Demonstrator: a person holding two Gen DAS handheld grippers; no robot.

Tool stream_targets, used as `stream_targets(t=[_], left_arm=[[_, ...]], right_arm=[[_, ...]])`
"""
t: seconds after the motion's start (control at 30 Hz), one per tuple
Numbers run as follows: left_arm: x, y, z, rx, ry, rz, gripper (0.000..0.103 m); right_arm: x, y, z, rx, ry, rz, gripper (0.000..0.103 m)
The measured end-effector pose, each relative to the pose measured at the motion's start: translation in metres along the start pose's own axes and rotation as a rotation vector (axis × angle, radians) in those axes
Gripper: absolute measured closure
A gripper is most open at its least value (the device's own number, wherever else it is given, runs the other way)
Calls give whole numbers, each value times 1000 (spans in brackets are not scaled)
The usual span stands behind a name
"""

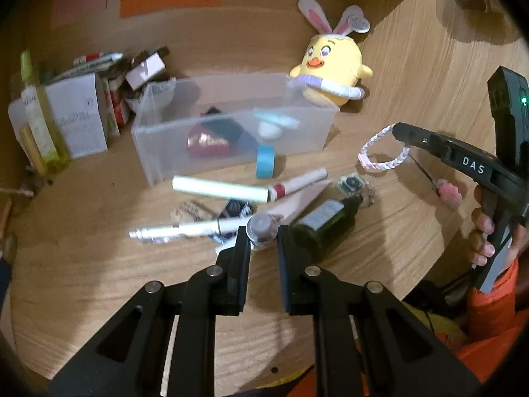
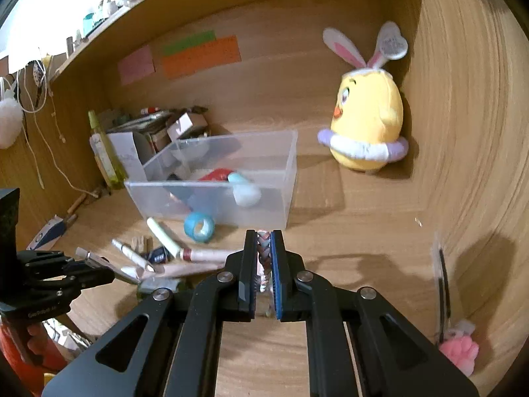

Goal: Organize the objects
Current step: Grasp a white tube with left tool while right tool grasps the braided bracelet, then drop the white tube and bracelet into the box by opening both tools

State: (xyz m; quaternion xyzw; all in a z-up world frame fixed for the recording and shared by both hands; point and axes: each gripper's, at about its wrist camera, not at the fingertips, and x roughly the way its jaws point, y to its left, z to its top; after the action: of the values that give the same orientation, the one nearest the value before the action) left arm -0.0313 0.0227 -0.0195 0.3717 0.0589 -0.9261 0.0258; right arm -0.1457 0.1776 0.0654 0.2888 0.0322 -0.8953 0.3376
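left tongs: the left gripper [image 1: 263, 231] is pinched narrow on a small round clear-lidded pot [image 1: 262, 227], its pads against the pot's sides at the tips.
right tongs: the right gripper [image 2: 264, 243] is clamped on a braided bracelet [image 2: 263, 248]; in the left wrist view the pink and white loop [image 1: 383, 152] hangs free from its tips at about 3 o'clock from the pot.
clutter: just beyond the pot, from 10 to 1 o'clock, lie a pale green tube [image 1: 220, 190], a white pen [image 1: 185, 230], a dark glass bottle [image 1: 325, 221] and a blue tape roll [image 1: 265, 166].
bin: the clear plastic box [image 1: 211, 122] stands at 12 o'clock, past the clutter, open on top, with a red item and a pale blue item inside.
edges: a yellow chick plush [image 1: 332, 69] sits at the box's far right corner against the wooden side wall [image 2: 469, 132].
open room: bare wooden desk [image 1: 82, 258] lies at 8 to 9 o'clock of the left tongs and to the right of the box.
looks: the pot is small, with dark contents under a clear domed lid.
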Motion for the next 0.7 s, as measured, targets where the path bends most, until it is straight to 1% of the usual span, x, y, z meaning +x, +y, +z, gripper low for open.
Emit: stream_targets(t=[0.17,0.27,0.4,0.53,0.7], left_arm=[[-6,2,19,6,-43,6,88],[-12,8,36,-7,-78,4,88],[-16,19,62,-25,-124,24,88],[-15,35,89,-50,-163,65,88],[1,56,113,-75,-160,115,88]], right_arm=[[2,5,16,-15,-31,0,96],[3,7,29,-22,-53,13,96],[5,11,50,-37,-86,27,96],[17,19,73,-58,-99,35,96],[42,33,96,-100,-85,34,96]])
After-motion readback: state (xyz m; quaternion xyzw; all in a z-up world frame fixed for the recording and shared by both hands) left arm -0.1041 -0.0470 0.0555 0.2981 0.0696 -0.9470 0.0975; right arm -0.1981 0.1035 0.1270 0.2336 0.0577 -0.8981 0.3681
